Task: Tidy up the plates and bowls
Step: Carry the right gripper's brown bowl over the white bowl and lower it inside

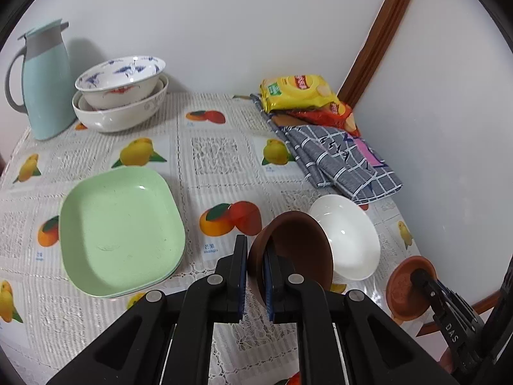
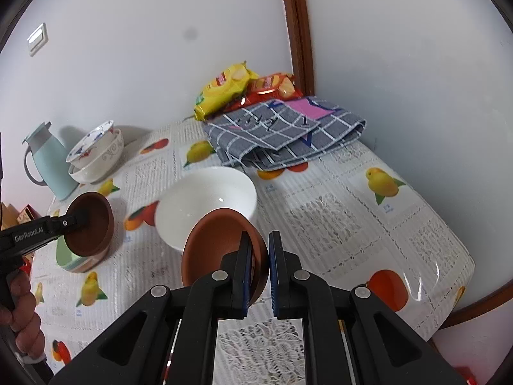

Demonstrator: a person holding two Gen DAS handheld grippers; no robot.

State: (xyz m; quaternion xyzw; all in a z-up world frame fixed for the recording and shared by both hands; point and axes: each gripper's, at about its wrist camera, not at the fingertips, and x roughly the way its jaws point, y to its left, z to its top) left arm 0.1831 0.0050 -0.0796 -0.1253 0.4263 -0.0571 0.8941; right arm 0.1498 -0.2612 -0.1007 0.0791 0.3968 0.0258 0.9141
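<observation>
My left gripper (image 1: 255, 256) is shut on the rim of a dark brown bowl (image 1: 298, 250) and holds it tilted above the table, next to a white bowl (image 1: 348, 237). My right gripper (image 2: 260, 256) is shut on the rim of an orange-brown bowl (image 2: 214, 243), held in front of the same white bowl (image 2: 208, 202). The orange-brown bowl (image 1: 407, 288) also shows at the right of the left wrist view. A stack of light green square plates (image 1: 121, 231) lies to the left. Two patterned bowls (image 1: 121, 93) are nested at the back left.
A pale blue thermos jug (image 1: 45, 80) stands at the back left corner. Snack bags (image 1: 298, 91) and a folded grey checked cloth (image 1: 340, 157) lie at the back right by the wall. The table's right edge (image 2: 461, 301) is close to the right gripper.
</observation>
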